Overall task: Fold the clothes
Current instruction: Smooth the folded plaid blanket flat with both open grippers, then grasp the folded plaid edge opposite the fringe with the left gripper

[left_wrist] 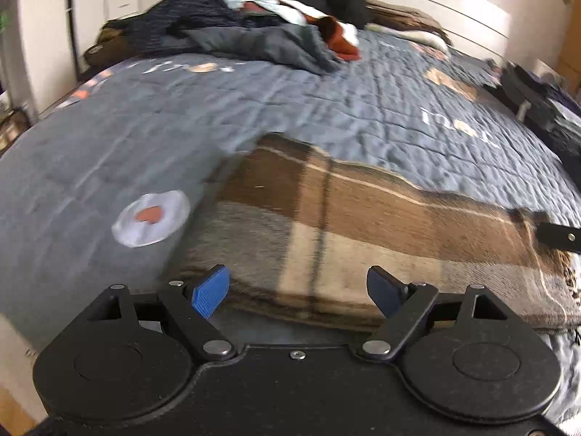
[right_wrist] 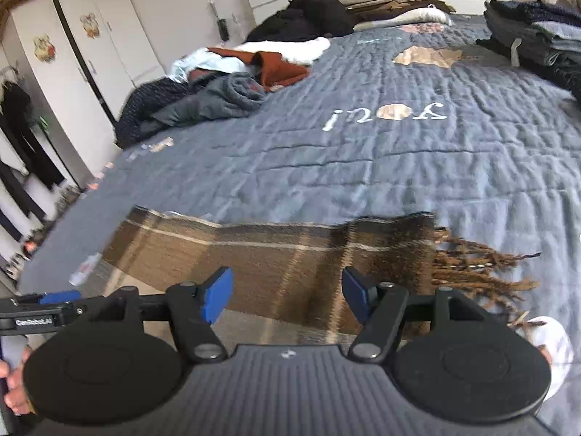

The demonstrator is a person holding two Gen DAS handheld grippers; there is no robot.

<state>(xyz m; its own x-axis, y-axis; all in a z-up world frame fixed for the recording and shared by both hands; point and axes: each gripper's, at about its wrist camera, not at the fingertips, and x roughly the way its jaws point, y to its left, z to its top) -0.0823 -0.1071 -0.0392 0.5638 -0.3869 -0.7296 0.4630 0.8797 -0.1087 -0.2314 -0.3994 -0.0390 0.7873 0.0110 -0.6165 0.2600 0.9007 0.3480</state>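
Scarf (right_wrist: 276, 269) lies crosswise just ahead of both tools, fringe beyond the right tool (right_wrist: 287, 296); left tool (left_wrist: 297, 292) likewise gapes wide, both empty.

Home bedroom: bed (right_wrist: 363, 167), wardrobe (right_wrist: 72, 54).

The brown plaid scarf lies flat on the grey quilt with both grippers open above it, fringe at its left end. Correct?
Not quite: the fringe is at the right end of the brown plaid scarf, as the right wrist view shows. The rest holds: grey quilt, left gripper and right gripper open.
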